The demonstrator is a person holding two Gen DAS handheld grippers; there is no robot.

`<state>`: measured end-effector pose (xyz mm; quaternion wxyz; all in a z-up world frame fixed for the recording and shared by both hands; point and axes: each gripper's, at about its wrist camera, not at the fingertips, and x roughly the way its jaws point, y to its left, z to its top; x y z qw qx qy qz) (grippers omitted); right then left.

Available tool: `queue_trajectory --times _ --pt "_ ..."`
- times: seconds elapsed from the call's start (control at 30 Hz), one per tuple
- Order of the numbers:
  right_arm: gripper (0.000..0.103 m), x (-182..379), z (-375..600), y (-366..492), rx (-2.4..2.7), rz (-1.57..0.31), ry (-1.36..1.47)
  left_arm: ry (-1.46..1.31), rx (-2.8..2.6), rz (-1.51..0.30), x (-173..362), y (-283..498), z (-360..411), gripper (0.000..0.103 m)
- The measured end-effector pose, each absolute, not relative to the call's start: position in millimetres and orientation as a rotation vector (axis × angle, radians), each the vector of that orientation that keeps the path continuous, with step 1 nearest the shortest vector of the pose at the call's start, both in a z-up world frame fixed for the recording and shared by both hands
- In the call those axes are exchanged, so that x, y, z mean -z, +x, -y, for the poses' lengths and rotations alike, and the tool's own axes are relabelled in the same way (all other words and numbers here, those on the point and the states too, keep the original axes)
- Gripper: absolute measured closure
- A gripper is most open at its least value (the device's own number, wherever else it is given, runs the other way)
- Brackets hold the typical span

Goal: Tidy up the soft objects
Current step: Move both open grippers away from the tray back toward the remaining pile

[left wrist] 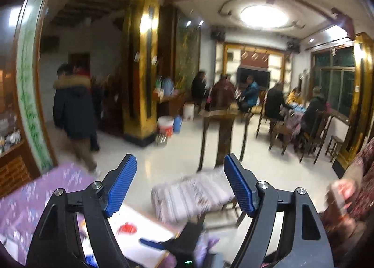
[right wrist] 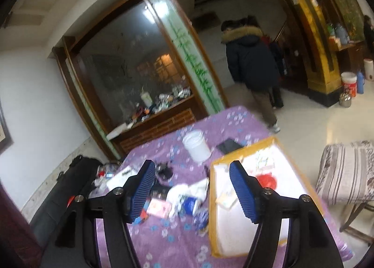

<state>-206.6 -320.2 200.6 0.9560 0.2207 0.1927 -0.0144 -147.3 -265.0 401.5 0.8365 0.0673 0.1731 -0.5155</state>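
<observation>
The left gripper (left wrist: 180, 185) stands with its blue ribbed pads apart and nothing between them, aimed out over the room; behind the gap a striped cushioned stool (left wrist: 194, 195) sits at lower centre. In the right wrist view the right gripper (right wrist: 192, 189) is likewise spread, its pads clamped on nothing, above a table with a purple flowered cloth (right wrist: 233, 118). At lower centre of that frame, just left of the tray, lies a loose heap of soft packets and white wrappers (right wrist: 184, 198). A shallow yellow-rimmed tray (right wrist: 212, 198) fills the lower right, with a red round item (right wrist: 266, 180) on its white floor. A white plastic jar (right wrist: 197, 145) stands upright above the heap, a dark phone (right wrist: 229, 146) just right of it. A person in a dark fur-hooded coat (right wrist: 251, 62) stands at upper right.
</observation>
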Motion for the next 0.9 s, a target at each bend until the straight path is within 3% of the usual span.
queue_trajectory --times 0.2,0.47,0.7,0.9 --pt "0.035 -147 301 -179 0.044 -0.53 0.411 0.112 1.042 -0.576 -291 -78 220 0.026" --pt "0.035 -96 276 -129 0.056 -0.665 0.358 -0.021 0.728 -0.734 -128 -11 93 0.026" --pt "0.036 -81 256 -79 -0.011 -0.653 0.502 0.062 0.47 -0.78 -73 -1 64 0.026" --pt "0.034 -69 242 -64 -0.021 -0.724 0.416 -0.135 0.379 -0.946 -39 21 -25 0.026"
